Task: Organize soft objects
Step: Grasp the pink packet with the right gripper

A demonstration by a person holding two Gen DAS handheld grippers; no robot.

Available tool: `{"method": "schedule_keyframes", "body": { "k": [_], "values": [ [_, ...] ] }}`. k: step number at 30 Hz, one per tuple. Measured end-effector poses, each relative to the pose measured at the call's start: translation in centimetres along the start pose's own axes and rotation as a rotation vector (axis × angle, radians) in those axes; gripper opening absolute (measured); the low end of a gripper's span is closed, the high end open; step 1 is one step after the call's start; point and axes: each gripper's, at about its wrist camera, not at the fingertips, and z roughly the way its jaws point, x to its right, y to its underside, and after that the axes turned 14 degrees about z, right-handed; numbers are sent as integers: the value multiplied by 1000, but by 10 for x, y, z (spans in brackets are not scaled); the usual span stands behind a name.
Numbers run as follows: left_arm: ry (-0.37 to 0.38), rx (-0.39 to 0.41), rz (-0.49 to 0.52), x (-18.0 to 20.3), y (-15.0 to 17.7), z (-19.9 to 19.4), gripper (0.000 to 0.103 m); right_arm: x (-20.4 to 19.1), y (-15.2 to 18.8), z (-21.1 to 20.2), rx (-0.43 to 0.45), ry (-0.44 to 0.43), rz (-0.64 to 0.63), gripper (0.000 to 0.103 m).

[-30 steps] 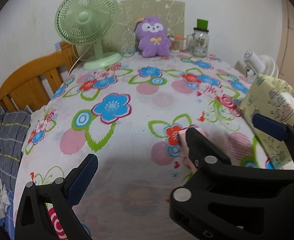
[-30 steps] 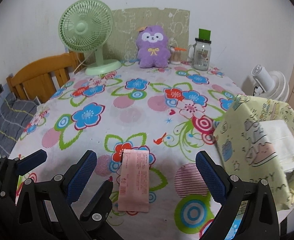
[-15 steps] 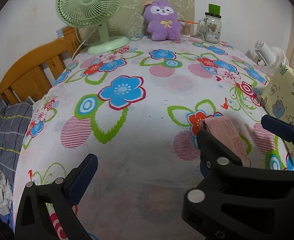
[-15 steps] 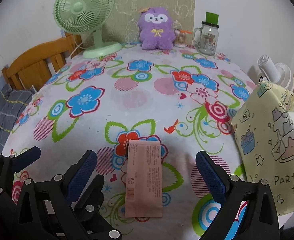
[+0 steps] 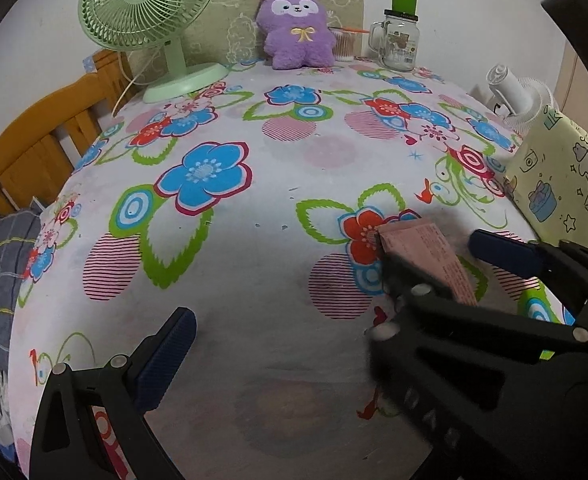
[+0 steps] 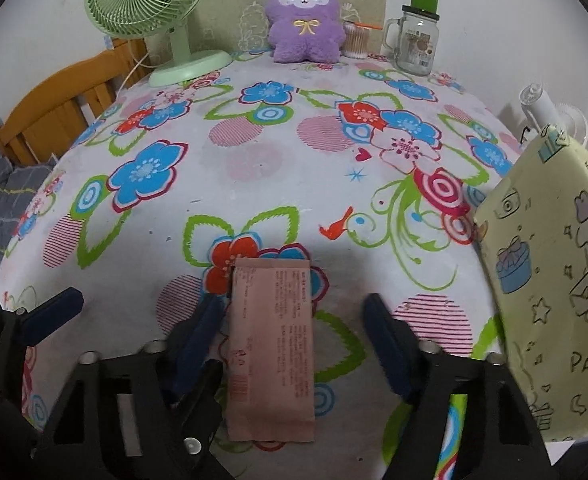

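Note:
A flat pink packet (image 6: 271, 344) lies on the flowered tablecloth near the front edge. It also shows in the left wrist view (image 5: 428, 256). My right gripper (image 6: 294, 340) is open, its fingers on either side of the packet and apart from it. My left gripper (image 5: 281, 296) is open and empty, just left of the packet. Its right finger (image 6: 197, 332) shows beside the packet's left edge. A purple plush toy (image 6: 305, 20) sits upright at the far edge. A yellow gift bag (image 6: 550, 280) stands at the right with white soft items inside.
A green desk fan (image 6: 149, 8) stands at the back left. A glass mug jar (image 6: 414, 44) and a cotton swab jar (image 6: 356, 40) stand at the back right. A wooden chair (image 6: 53, 108) is left of the table. A white fan (image 5: 518, 96) stands behind the bag.
Both grippers have moved forward and lower over the table. The right gripper's fingers have narrowed around the pink packet. The packet has not moved.

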Motion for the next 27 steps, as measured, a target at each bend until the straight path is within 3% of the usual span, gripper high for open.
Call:
{"method": "schedule_keyframes", "body": {
  "k": [1,4,13,27],
  "values": [
    [4,-2,-3,0,0,0,103,0,-1,0,3,0,-11,50],
    [20,-3,-9,1,-1,1,102,-1,-1,-2,0,-7,-23,44],
    [27,4,-27,5,-5,-3,102,6,-3,-8,-9,-37,-20,43],
    [-6,58,-37,14,-12,-30,102,15,-7,-40,51,-66,-32,43]
  ]
}}
